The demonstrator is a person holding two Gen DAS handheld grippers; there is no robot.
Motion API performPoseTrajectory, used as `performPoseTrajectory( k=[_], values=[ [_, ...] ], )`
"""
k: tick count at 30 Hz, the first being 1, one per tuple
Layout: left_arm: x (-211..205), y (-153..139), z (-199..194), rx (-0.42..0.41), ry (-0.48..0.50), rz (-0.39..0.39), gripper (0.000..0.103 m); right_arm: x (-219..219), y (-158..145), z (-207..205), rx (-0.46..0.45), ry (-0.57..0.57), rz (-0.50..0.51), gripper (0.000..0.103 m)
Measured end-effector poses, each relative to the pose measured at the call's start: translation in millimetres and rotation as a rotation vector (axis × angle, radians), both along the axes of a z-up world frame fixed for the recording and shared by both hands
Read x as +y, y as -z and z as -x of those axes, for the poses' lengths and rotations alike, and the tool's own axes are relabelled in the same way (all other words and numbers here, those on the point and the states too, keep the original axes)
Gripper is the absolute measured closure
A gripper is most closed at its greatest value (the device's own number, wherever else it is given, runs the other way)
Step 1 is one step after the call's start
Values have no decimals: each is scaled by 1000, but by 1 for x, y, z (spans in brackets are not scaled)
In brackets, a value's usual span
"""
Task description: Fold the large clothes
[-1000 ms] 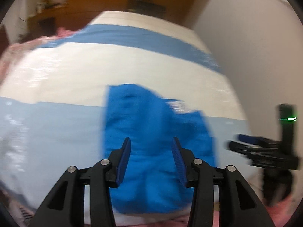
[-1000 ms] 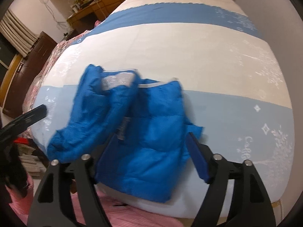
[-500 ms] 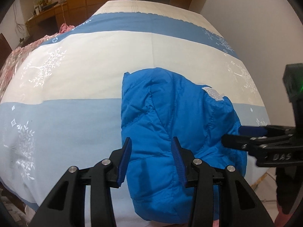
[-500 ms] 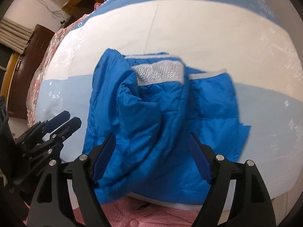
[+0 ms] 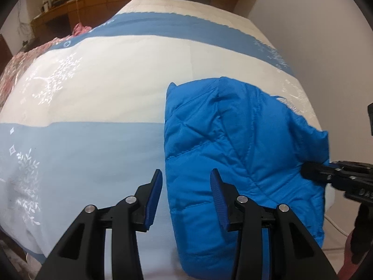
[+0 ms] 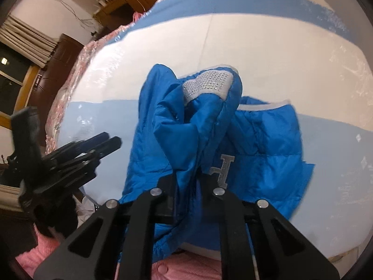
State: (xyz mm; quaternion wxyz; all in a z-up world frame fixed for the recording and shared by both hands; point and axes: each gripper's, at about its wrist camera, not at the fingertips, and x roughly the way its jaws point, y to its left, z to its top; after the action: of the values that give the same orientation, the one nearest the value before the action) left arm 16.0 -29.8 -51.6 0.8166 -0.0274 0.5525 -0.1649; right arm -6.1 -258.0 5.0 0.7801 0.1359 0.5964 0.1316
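A bright blue quilted jacket (image 5: 233, 144) lies on the bed near its front right edge, partly folded over itself. In the right wrist view the jacket (image 6: 186, 128) shows a grey dotted lining patch and grey letters. My left gripper (image 5: 185, 182) is open and empty, its fingers straddling the jacket's left edge just above it. My right gripper (image 6: 188, 177) is shut on a raised fold of the jacket. It also shows in the left wrist view (image 5: 312, 171) at the jacket's right side.
The bed cover (image 5: 93, 93) has white, light blue and dark blue bands. A pink patterned quilt (image 6: 67, 98) lies along the bed's left side. A white wall (image 5: 314, 23) stands to the right. Wooden furniture (image 5: 58, 11) stands at the back.
My right gripper has closed on a fold of the jacket and lifted it. My left gripper has shifted left to the jacket's left edge and stays open.
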Motion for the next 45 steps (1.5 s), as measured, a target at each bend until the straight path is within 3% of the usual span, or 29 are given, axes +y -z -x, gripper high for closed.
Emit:
performPoseTrajectory(
  k=[4,7,17,26,31,36,41,45],
  values=[
    [-21,-7,8,-15,57,34,61,-35,-16,17,-30,46,27,93],
    [-40,-3,13,-7,103,52,61,-59,-9,25,-13,82,39,93],
    [-82,34,26,50,174,30,60,-96,77,47,139,151,59,90],
    [-89,44,36,30,153,-2,60,-94,124,54,156,177,36,84],
    [-90,38,39,8,134,-29,61,-96,111,55,148,158,38,81],
    [-97,24,47,-27,122,-44,62,-94,62,63,63,109,127,74],
    [-98,13,51,-55,112,-63,62,-70,22,65,-22,10,101,74],
    [-94,9,52,-54,103,-63,62,-51,17,63,-22,-85,45,74]
  ],
)
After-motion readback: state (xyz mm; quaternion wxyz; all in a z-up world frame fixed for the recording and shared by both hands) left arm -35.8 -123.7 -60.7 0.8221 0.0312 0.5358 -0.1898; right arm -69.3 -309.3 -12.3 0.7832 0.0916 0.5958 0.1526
